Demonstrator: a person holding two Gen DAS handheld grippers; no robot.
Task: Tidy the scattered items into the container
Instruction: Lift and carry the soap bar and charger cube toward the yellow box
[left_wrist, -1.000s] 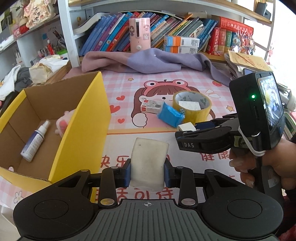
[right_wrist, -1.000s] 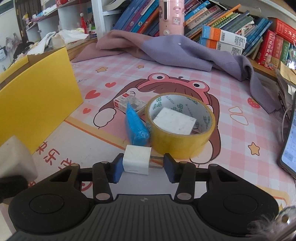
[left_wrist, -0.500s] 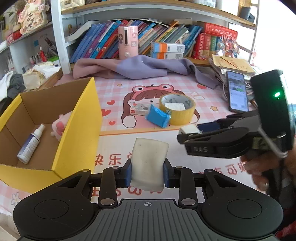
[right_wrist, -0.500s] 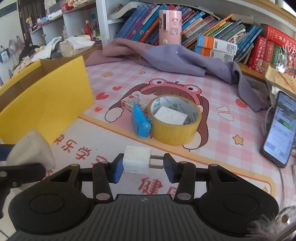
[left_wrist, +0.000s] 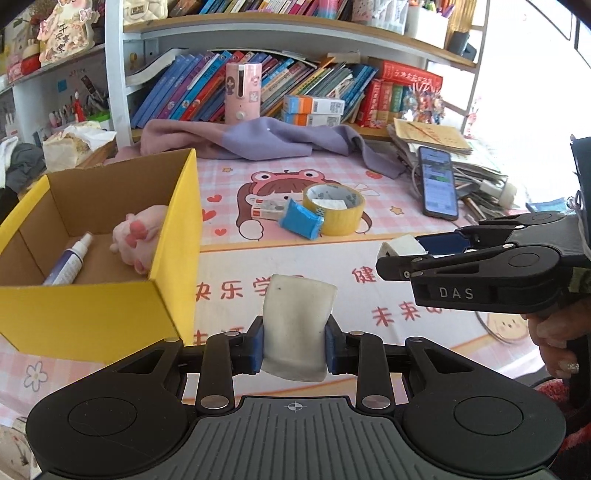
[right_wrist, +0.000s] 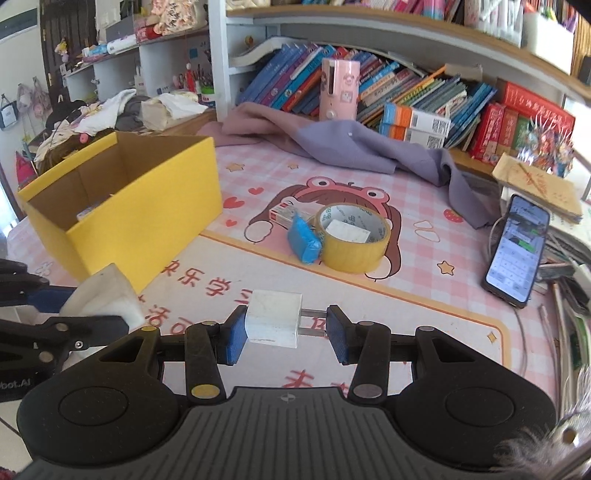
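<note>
Mid-tidy on a pink cartoon mat (left_wrist: 369, 258): both grippers are loaded and held above it, not yet over the yellow box (left_wrist: 173, 236). The left gripper (left_wrist: 295, 341) has its jaws clenched on one pale sponge (left_wrist: 297, 325), near and just right of the box's near right corner. The right gripper (right_wrist: 282, 328) grasps one white plug (right_wrist: 274, 323) end to end, its prongs pressing the right pad.

Already in the box, at the left of the mat: one spray bottle (left_wrist: 70, 262) lying flat and one pink plush (left_wrist: 142, 236) against the right wall (the right wrist view shows little of the inside). So two items appear stowed and two are in hand.

Left on the mat, clustered far and centre: one roll of yellow tape (right_wrist: 351, 238), one white pad (right_wrist: 347, 230) lying inside its ring, one blue packet (right_wrist: 304, 242) touching the roll's left side, and one small red-and-white carton (right_wrist: 282, 214) just behind the packet. That makes four to fetch, and the job looks roughly half done. One phone (right_wrist: 517, 245) rests at the right edge, and whether it counts as clutter cannot be told.
</note>
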